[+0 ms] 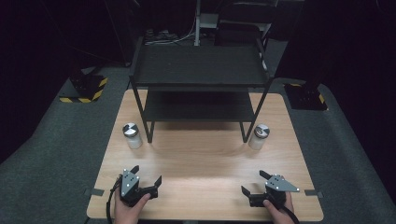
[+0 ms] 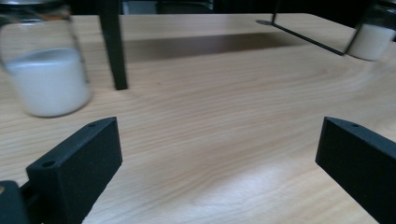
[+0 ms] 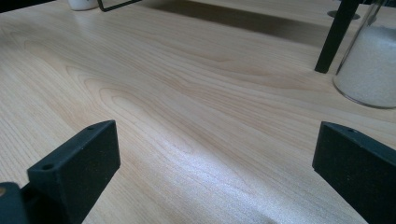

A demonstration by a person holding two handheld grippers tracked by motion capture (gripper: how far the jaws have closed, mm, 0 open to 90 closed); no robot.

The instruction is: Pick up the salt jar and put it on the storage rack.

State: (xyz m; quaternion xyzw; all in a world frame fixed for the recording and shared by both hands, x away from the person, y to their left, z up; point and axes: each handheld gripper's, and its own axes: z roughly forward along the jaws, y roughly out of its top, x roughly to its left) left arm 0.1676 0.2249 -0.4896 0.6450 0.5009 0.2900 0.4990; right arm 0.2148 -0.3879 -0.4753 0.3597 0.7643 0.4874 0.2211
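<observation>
while both hands rest at the near edge of the wooden table (image 1: 205, 158), nothing is gripped yet, and the layout reads as a start position with each tool lined up behind its own jar. farthest left, the left jar (image 1: 131, 135) stands upright just outside the front left leg of the black shelf rack (image 1: 198, 84); it is clear glass with a silvery lid and holds white powder or grains to about two-thirds. below it the left gripper (image 1: 147, 176) sits low over the table, jaws spread wide and empty, held by a hand from the bottom edge. the left gripper view puts that jar up and to the left of the jaws, well apart from them, so a forward reach looks like the next move.

the rack fills the middle: thin metal legs, two flat dark tiers, matte and angular, casting a soft shadow on the pale, smooth woodgrain. its open front suggests the jars belong on a tier.

to the right, the right jar (image 1: 259, 136) stands just outside the rack's front right leg, same rounded glass and white fill. the right gripper (image 1: 254, 182) lies near the table's front edge, jaws released and wide, nothing between them; its blocky black jaws look hard and squared.
</observation>
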